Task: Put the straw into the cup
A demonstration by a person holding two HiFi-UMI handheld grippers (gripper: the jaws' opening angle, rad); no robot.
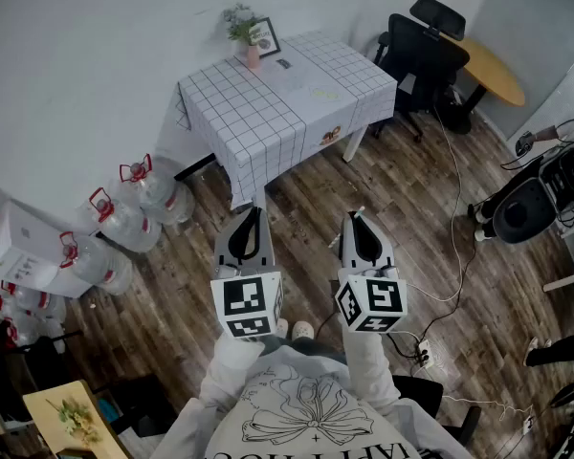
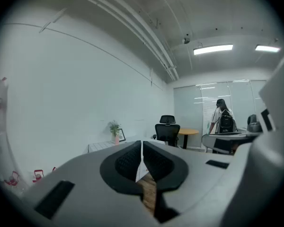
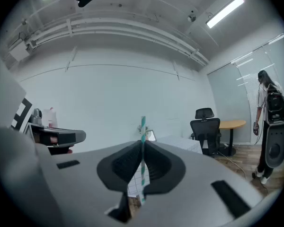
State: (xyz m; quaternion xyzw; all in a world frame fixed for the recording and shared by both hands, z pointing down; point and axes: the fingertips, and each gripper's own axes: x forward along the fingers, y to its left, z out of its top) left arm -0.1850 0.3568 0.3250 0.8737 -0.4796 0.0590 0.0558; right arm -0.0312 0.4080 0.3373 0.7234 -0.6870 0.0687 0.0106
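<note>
Straw (image 3: 142, 126): thin, with teal and white stripes. It stands upright between the jaws of the right gripper (image 3: 143, 144), which are closed on it. Its top sticks up above the jaw tips and its lower end shows below the pads. The right gripper is held in the air in front of the person, well apart from the surface (image 1: 268, 113).

Left gripper (image 2: 142, 145): jaws together with nothing between them; only a slit of wooden floor shows lower down.

View differences:
- The stripes can be read only in the right gripper view. In the head view the right gripper (image 1: 356, 216) and left gripper (image 1: 253, 210) are side by side, and the straw is too small to tell.
- Only the head view shows the top of the surface, which has a white cloth with a dark grid. It also shows the water jugs (image 1: 124, 223) with red caps by the wall.
- The left gripper view shows the plant (image 2: 114, 128), the picture frame (image 2: 121, 135), the office chair (image 2: 167, 129) and the round table (image 2: 188, 132). A person with a backpack (image 2: 223, 119) stands beyond them and also appears at the right edge of the right gripper view.

Writing: the cubes (image 1: 249, 306) on the grippers carry black-and-white square markers. The sweatshirt (image 1: 306, 419) has a line drawing and letters cut off by the frame edge — not legible. A small print on the cloth edge is too small to read.
</note>
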